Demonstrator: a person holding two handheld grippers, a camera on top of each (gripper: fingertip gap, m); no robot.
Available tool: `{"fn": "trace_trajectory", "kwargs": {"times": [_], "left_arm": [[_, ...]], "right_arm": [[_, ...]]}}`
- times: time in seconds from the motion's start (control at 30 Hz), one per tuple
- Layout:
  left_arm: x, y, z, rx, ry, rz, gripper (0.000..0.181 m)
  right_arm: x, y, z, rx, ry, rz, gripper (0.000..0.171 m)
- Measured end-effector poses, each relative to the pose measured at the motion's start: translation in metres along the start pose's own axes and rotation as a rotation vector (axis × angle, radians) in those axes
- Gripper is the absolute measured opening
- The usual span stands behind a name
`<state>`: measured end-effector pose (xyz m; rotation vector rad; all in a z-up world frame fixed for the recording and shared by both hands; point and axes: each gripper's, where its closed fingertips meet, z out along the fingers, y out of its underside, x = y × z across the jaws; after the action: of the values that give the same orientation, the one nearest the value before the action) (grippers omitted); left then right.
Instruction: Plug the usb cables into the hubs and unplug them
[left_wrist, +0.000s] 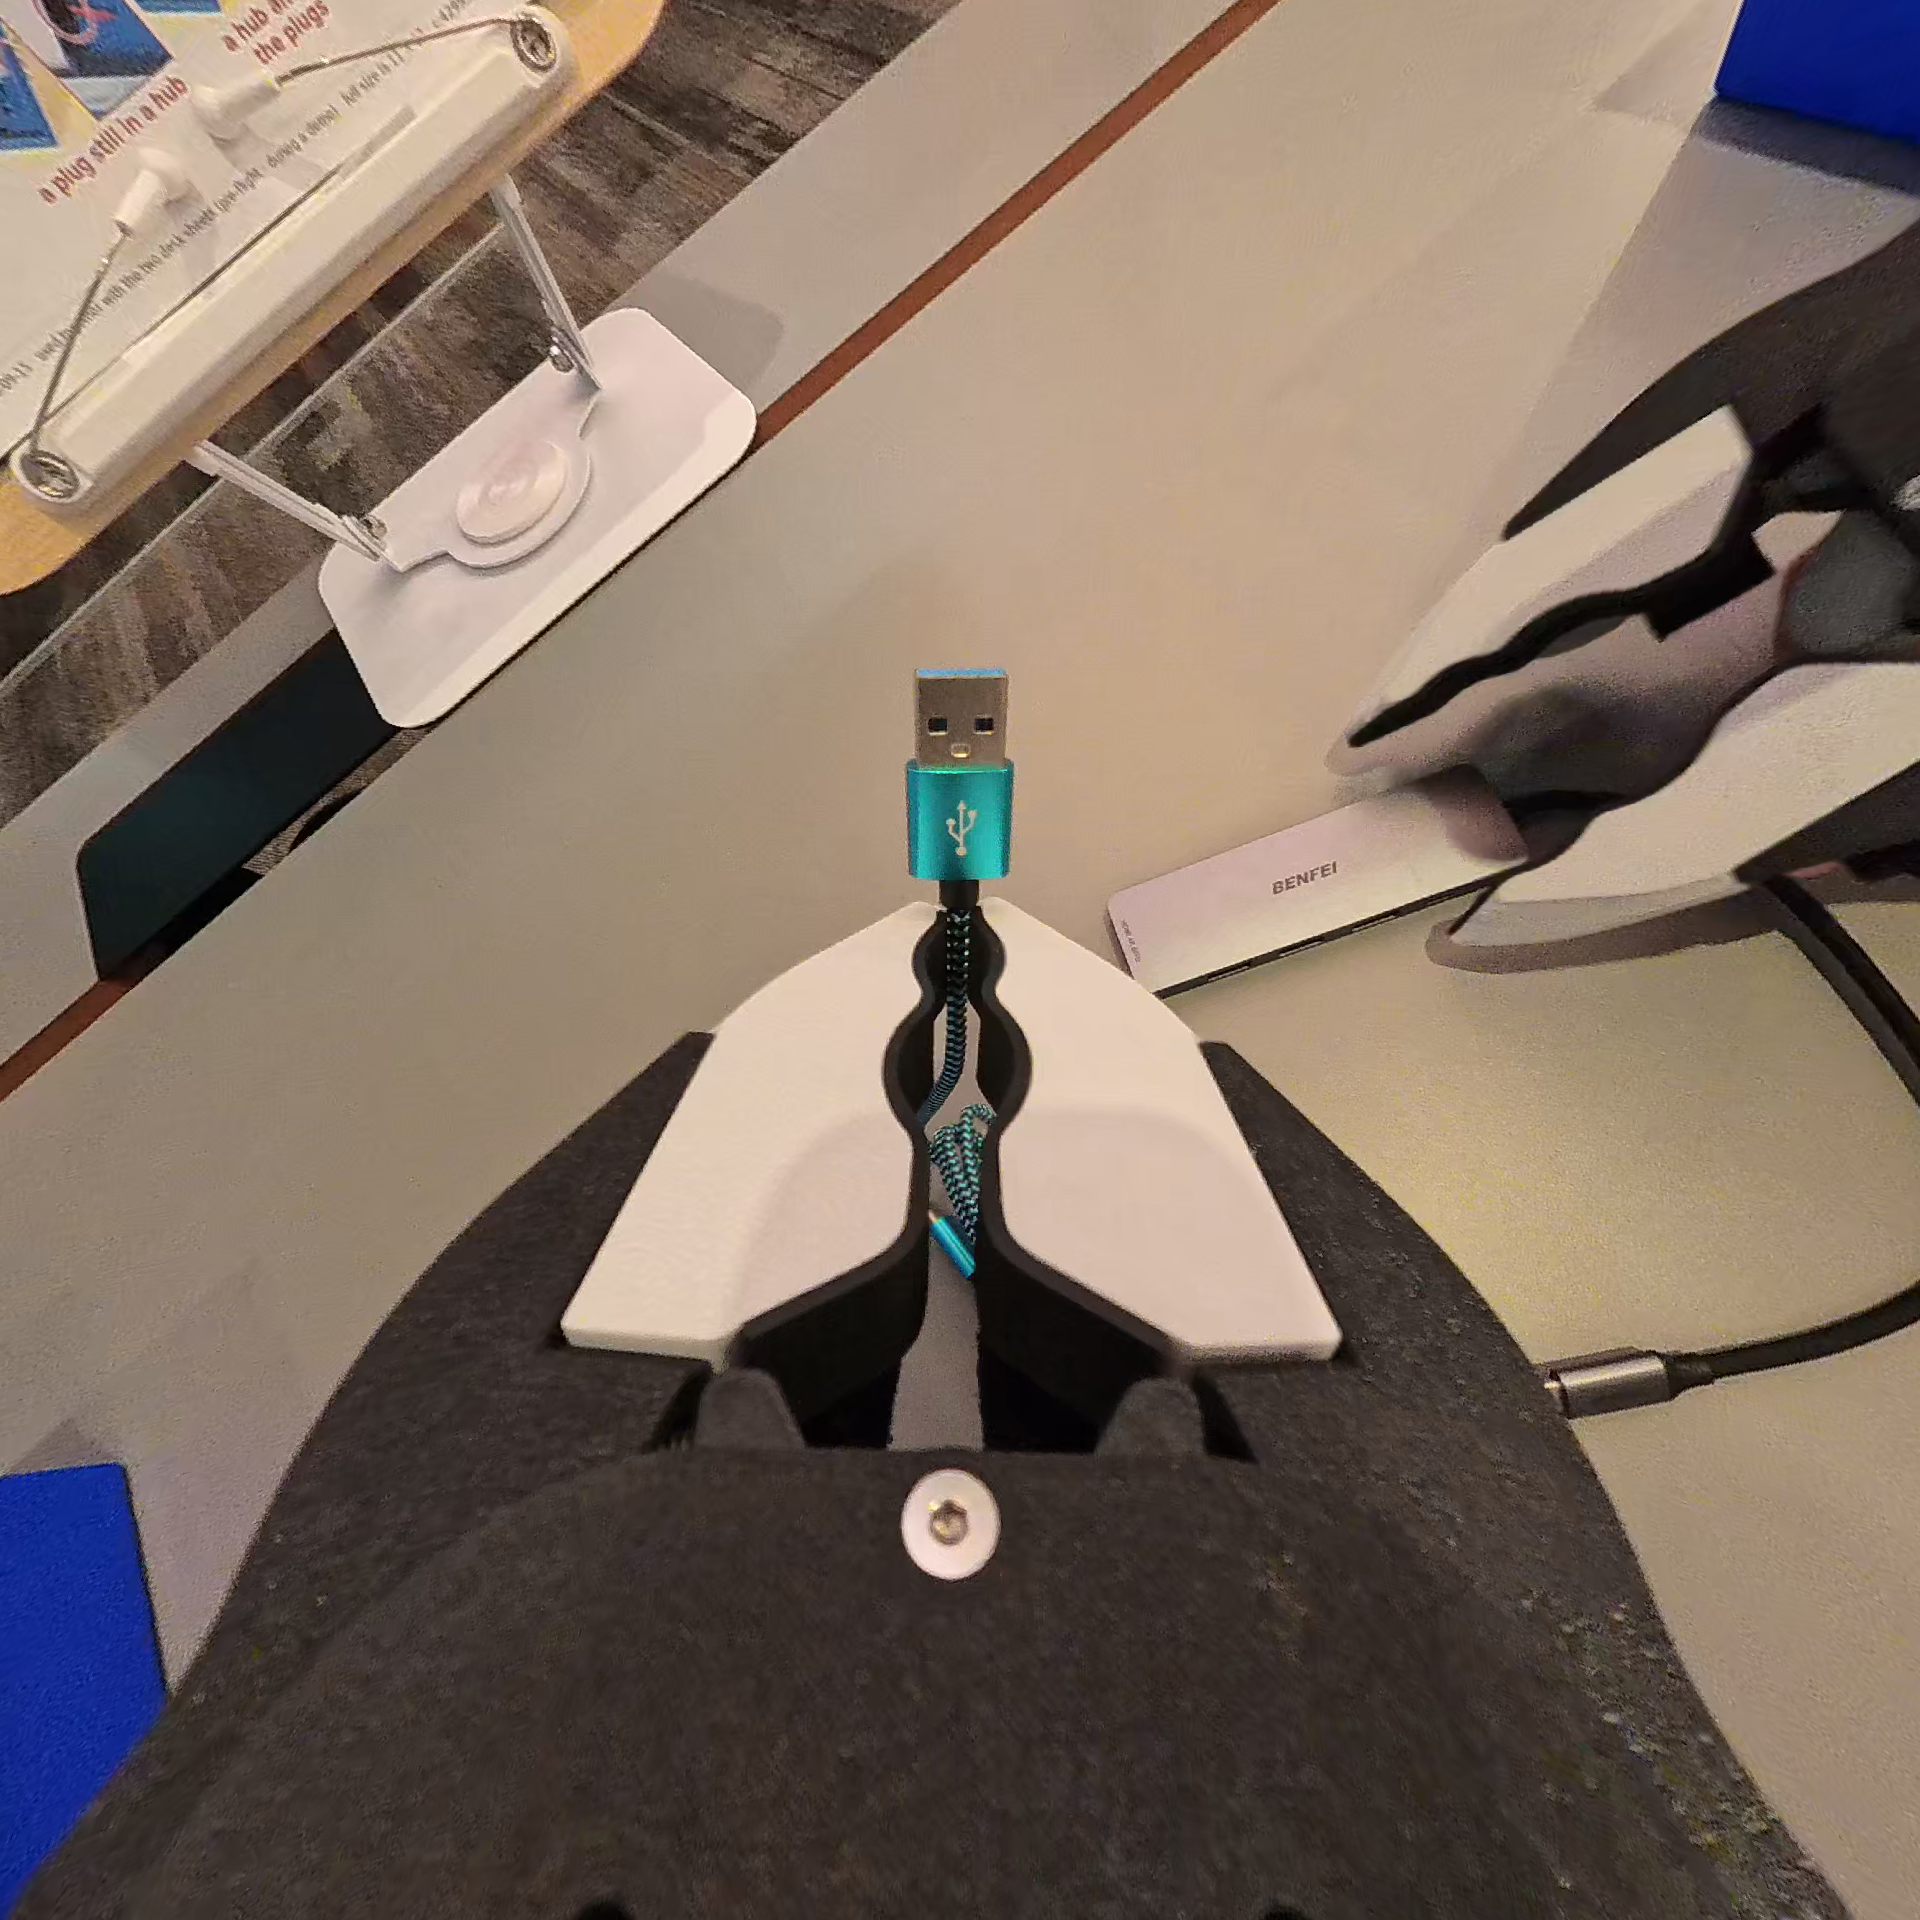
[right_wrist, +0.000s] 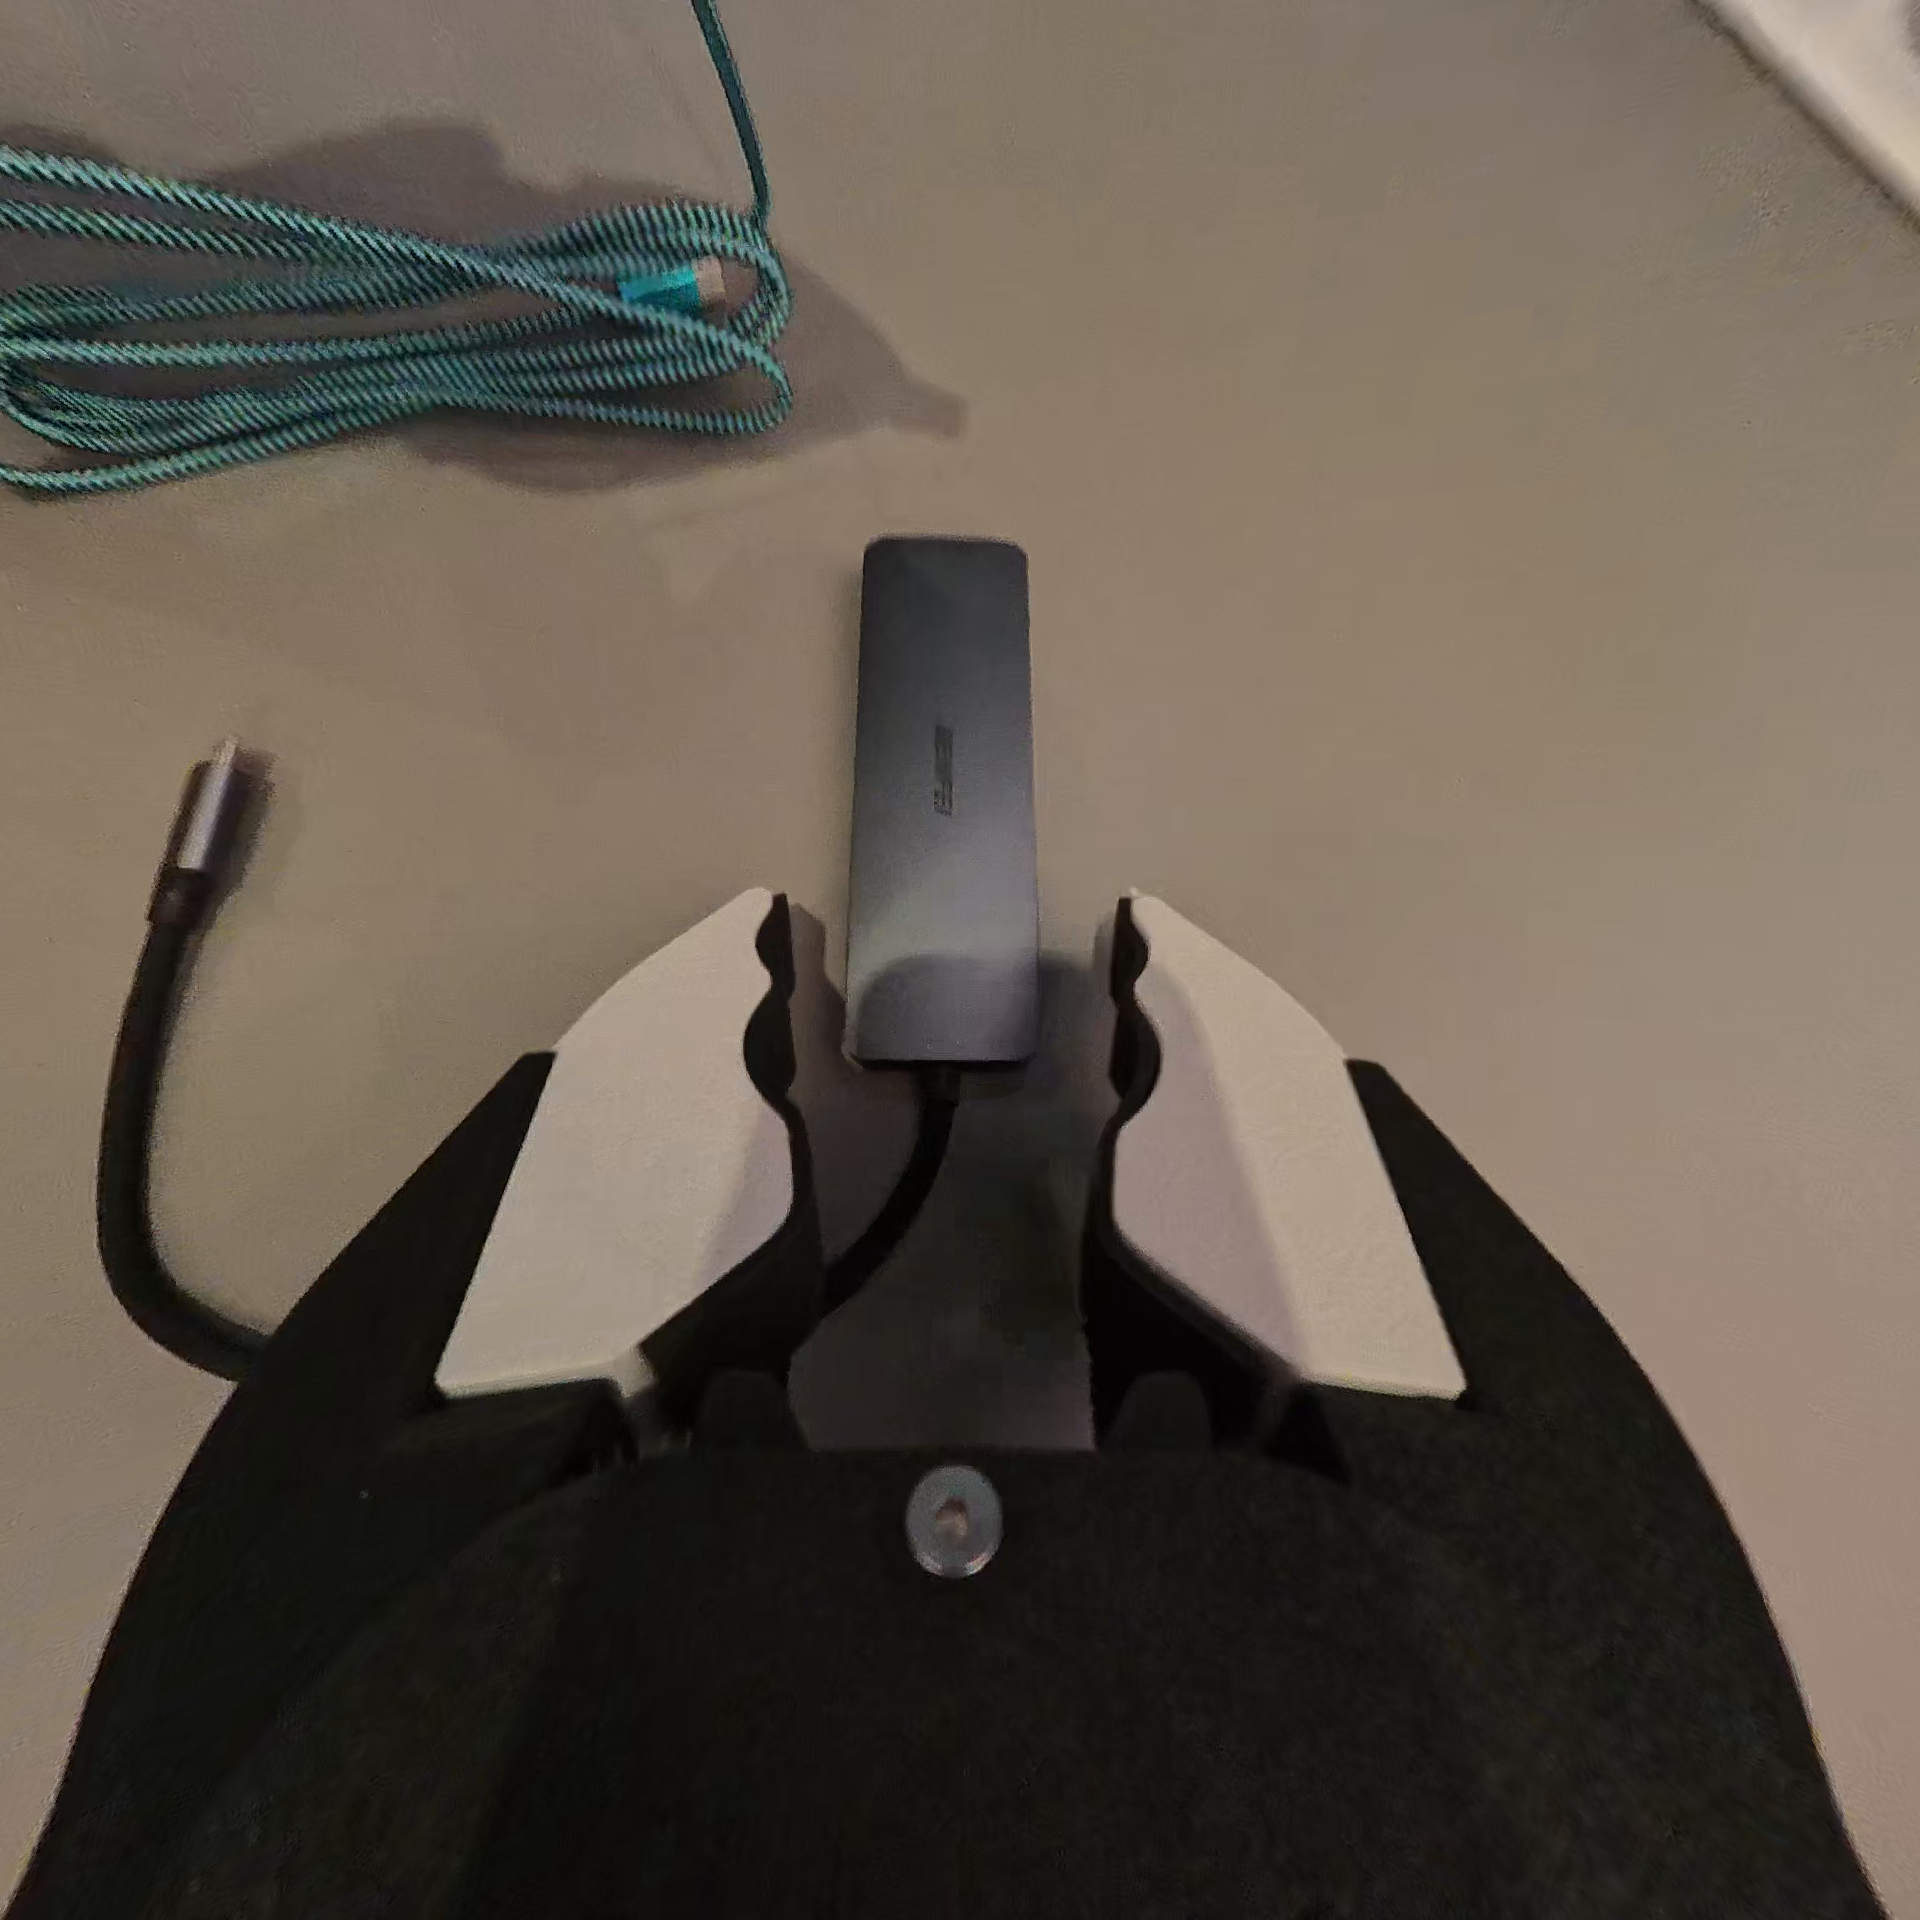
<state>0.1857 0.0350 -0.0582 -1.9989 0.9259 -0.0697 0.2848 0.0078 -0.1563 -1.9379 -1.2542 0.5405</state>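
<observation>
- My left gripper (left_wrist: 958, 920) is clamped down on the teal braided USB cable (left_wrist: 954, 1049), pinching the cord right behind the plug, so the teal USB-A plug (left_wrist: 958, 792) sticks straight out past the tips toward 12 o'clock with its metal end free in the air.
- More of that cord shows in the slot between my fingers, along with a second small teal connector at about 6 o'clock from the pinch point.
- In the left wrist view, the grey hub (left_wrist: 1299, 899) lies flat on the beige table (left_wrist: 1195, 436) around 3 o'clock from the plug, not touching it.
- My right gripper (left_wrist: 1621, 717) shows over there too, blurry, parked over the far end of the hub.
- From the right wrist view, my right gripper (right_wrist: 943, 914) is spread wide, one finger on each side of the hub (right_wrist: 945, 800), and I can see gaps on both sides, so it's not squeezing anything.
- The hub's own black cord (right_wrist: 135, 1143) comes out the near end, runs under my left finger and curls out to 9 o'clock, ending in a grey plug (right_wrist: 208, 805) lying loose on the table (right_wrist: 1455, 520).
- The rest of the teal cable is a loose bundle (right_wrist: 395, 332) up at 10 o'clock, well apart from the hub.
- A white stand (left_wrist: 540, 499) with a printed sheet on it sits at 10 o'clock in the left wrist view.
</observation>
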Motion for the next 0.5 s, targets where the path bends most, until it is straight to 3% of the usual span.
{"fn": "trace_trajectory", "kwargs": {"times": [0.17,0.2,0.5], "left_arm": [[0.001,-0.001,0.0,-0.009,0.002,0.023,0.002],[0.001,-0.001,0.0,-0.01,0.004,0.022,0.002],[0.008,0.003,0.005,-0.064,0.022,0.066,0.002]], "right_arm": [[0.001,0.006,0.009,-0.077,-0.005,0.038,0.052],[0.0,0.005,0.009,-0.08,-0.017,0.028,0.037],[0.011,-0.001,0.005,-0.01,0.006,0.128,0.035]]}}
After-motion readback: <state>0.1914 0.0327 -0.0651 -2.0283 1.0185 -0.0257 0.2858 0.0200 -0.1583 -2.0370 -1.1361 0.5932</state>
